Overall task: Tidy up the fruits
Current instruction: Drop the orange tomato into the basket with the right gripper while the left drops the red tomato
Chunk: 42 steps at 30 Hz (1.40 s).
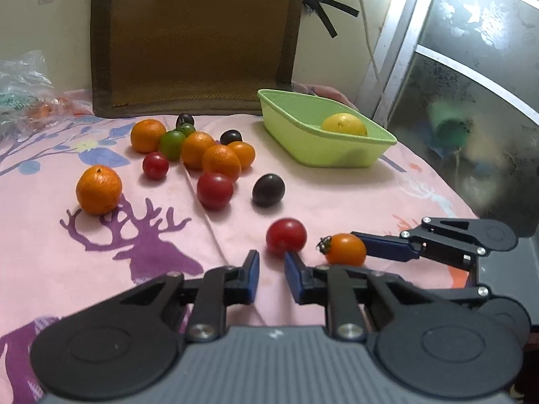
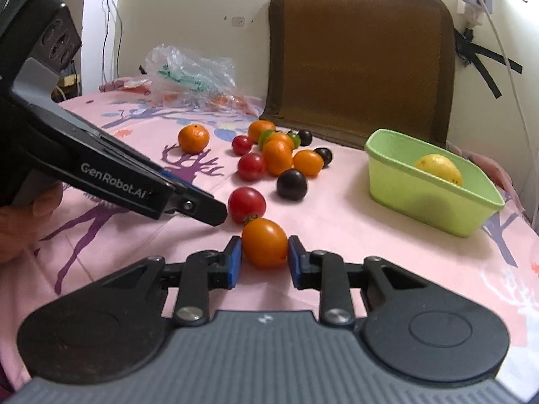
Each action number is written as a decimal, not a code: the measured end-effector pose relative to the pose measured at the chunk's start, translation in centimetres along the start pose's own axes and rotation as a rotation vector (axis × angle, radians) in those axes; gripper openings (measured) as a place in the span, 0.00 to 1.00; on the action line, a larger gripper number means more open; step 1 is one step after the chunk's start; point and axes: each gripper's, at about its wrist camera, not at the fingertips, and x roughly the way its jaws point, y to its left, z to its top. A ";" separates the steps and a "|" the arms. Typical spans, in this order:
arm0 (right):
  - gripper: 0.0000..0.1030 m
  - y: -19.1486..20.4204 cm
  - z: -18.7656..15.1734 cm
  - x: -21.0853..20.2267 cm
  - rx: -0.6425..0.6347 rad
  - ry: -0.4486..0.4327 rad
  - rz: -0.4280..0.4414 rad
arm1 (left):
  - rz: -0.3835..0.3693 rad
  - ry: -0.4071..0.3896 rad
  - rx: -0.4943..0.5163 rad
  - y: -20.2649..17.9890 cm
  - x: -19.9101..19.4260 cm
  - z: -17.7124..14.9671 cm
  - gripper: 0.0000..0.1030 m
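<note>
An orange cherry tomato (image 2: pixel 264 242) sits between the blue pads of my right gripper (image 2: pixel 264 258), which is shut on it at cloth level; it also shows in the left wrist view (image 1: pixel 346 249). My left gripper (image 1: pixel 271 271) is open and empty, just short of a red tomato (image 1: pixel 286 236). A green tub (image 1: pixel 337 149) at the back right holds a yellow lemon (image 1: pixel 344 124). Several mandarins (image 1: pixel 98 189), red tomatoes (image 1: pixel 215 190), dark plums (image 1: pixel 268 189) and a green fruit (image 1: pixel 172 144) lie loose on the pink cloth.
A brown cushion (image 1: pixel 198 33) leans against the back wall. A crumpled plastic bag (image 2: pixel 190 75) lies at the far left of the table. A metal-framed glass door (image 1: pixel 471 67) is to the right. The pink deer-print cloth (image 1: pixel 151 245) covers the table.
</note>
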 end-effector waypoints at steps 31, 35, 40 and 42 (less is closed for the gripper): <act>0.31 -16.2 3.3 1.2 0.338 -0.189 -0.319 | -0.049 -0.053 0.097 -5.8 9.9 14.1 0.29; 0.32 -17.7 2.6 2.9 0.385 -0.155 -0.323 | -0.029 -0.024 0.071 -5.7 13.5 15.0 0.33; 0.33 -17.4 2.2 3.4 0.364 -0.151 -0.334 | -0.005 -0.044 0.031 -5.3 14.8 15.5 0.51; 0.34 -17.4 2.1 3.3 0.367 -0.158 -0.333 | -0.004 -0.041 0.017 -4.8 14.8 15.5 0.52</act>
